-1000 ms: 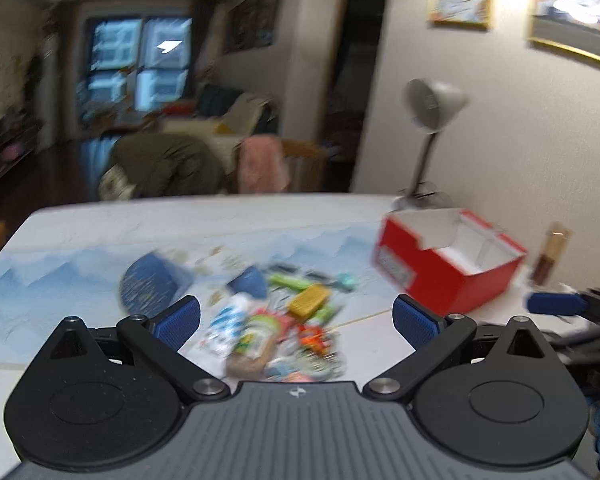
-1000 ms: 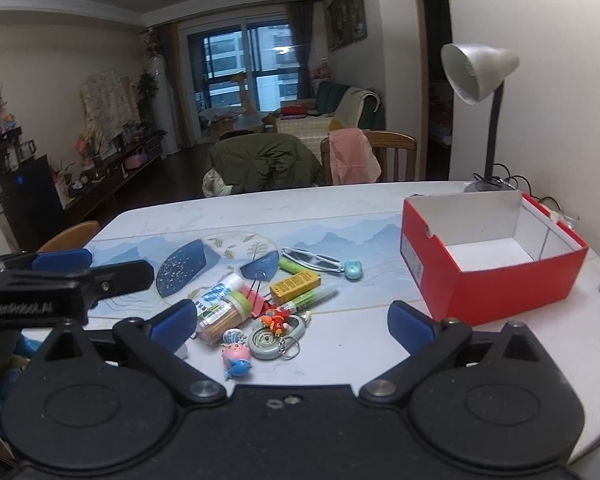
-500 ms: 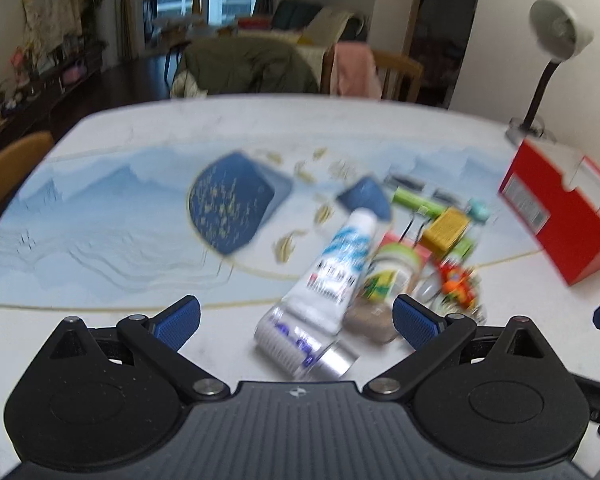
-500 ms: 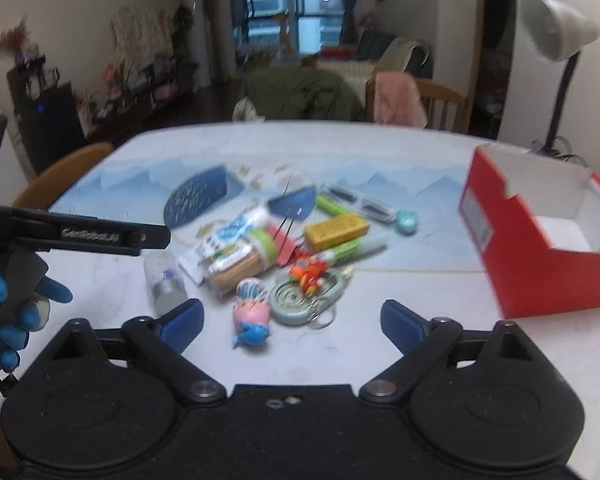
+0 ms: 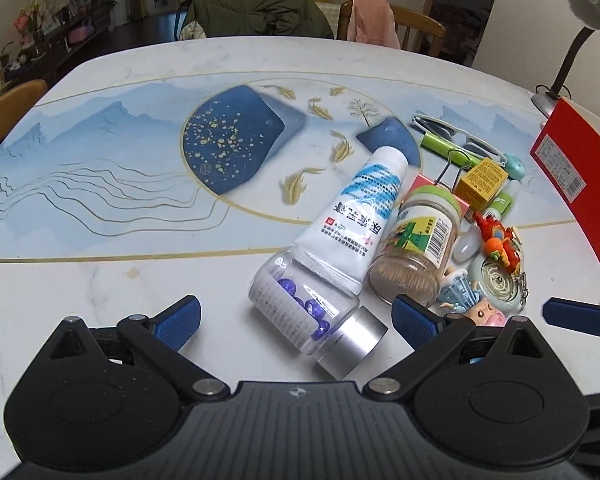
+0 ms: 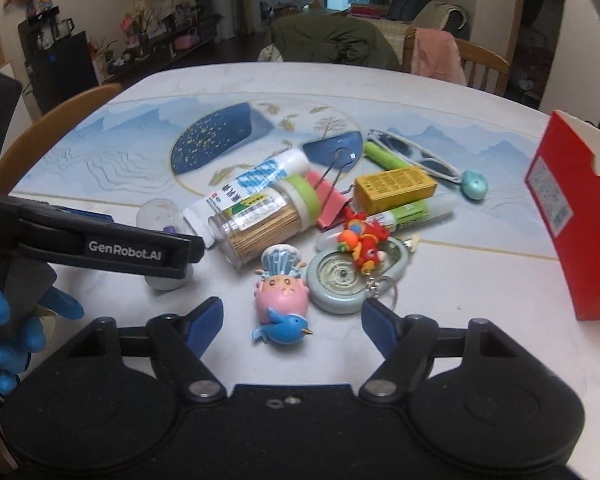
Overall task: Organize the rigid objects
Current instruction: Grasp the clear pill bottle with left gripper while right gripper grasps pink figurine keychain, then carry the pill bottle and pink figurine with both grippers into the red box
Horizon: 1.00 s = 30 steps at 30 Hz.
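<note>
A pile of small things lies on the table. In the left wrist view my left gripper [image 5: 296,320] is open, its fingers either side of a clear bottle with blue beads and a silver cap [image 5: 312,316]. Beside it lie a white tube [image 5: 360,216] and a toothpick jar [image 5: 416,244]. In the right wrist view my right gripper [image 6: 292,320] is open around a pink and blue figurine [image 6: 282,300]. A grey round keychain [image 6: 340,276], a red toy [image 6: 362,240] and a yellow box [image 6: 394,188] lie beyond it. The red box [image 6: 572,212] stands at the right.
White sunglasses [image 6: 412,152], a green tube [image 6: 384,156], a glue stick [image 6: 412,212] and a teal shell [image 6: 474,184] lie in the pile. A desk lamp [image 5: 580,12] stands behind the red box [image 5: 572,176]. Chairs [image 6: 456,56] ring the table.
Both grippers have come down and forward toward the pile. The left one now straddles the bead bottle, the right one the pink figurine. Both stay open.
</note>
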Each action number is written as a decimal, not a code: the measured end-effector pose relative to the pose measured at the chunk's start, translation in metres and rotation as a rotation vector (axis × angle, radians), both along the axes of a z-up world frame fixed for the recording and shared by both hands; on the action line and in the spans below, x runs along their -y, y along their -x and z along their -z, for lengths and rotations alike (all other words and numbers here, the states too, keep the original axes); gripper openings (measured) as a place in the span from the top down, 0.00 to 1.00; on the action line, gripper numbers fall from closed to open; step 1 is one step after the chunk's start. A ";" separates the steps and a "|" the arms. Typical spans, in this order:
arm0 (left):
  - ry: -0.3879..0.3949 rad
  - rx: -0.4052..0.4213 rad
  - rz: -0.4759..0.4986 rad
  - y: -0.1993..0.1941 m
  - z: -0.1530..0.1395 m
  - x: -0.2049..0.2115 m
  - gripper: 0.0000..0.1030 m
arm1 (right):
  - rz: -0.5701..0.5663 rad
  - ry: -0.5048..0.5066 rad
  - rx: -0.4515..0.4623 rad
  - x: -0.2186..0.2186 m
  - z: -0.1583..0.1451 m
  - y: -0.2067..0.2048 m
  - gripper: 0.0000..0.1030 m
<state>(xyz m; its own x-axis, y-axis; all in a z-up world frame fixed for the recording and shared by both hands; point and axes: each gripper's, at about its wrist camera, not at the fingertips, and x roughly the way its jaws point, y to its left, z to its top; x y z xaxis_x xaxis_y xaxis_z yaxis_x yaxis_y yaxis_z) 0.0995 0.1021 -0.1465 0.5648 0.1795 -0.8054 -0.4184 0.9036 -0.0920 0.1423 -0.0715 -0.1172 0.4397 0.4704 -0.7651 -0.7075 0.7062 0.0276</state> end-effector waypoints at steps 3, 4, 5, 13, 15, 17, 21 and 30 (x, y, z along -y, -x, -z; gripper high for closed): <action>0.005 -0.002 0.006 -0.001 0.002 0.000 0.06 | 0.006 0.006 -0.011 -0.003 0.005 -0.005 0.33; 0.008 -0.004 0.008 -0.002 0.003 0.000 0.07 | 0.006 0.007 -0.015 -0.004 0.006 -0.006 0.34; 0.008 -0.006 0.008 -0.002 0.004 0.000 0.08 | 0.005 0.007 -0.021 -0.005 0.007 -0.007 0.35; 0.039 0.012 0.040 -0.002 0.006 0.002 0.30 | 0.019 0.019 -0.053 -0.009 0.015 -0.014 0.47; 0.048 0.017 0.043 -0.002 0.005 0.002 0.34 | 0.018 0.016 -0.058 -0.010 0.015 -0.015 0.48; 0.053 0.019 0.042 -0.002 0.004 0.001 0.37 | 0.018 0.017 -0.062 -0.011 0.015 -0.016 0.50; 0.052 0.016 0.036 -0.001 0.003 0.001 0.49 | 0.011 0.010 -0.089 -0.011 0.016 -0.017 0.69; 0.072 0.065 0.029 0.016 -0.006 0.000 0.57 | 0.017 -0.019 -0.105 0.002 0.006 -0.009 0.69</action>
<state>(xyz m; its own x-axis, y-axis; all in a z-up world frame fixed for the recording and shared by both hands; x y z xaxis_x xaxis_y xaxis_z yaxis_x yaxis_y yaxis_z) 0.0832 0.1019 -0.1400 0.6207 0.1049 -0.7770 -0.3829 0.9053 -0.1837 0.1517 -0.0731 -0.1227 0.3655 0.4782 -0.7986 -0.6878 0.7168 0.1144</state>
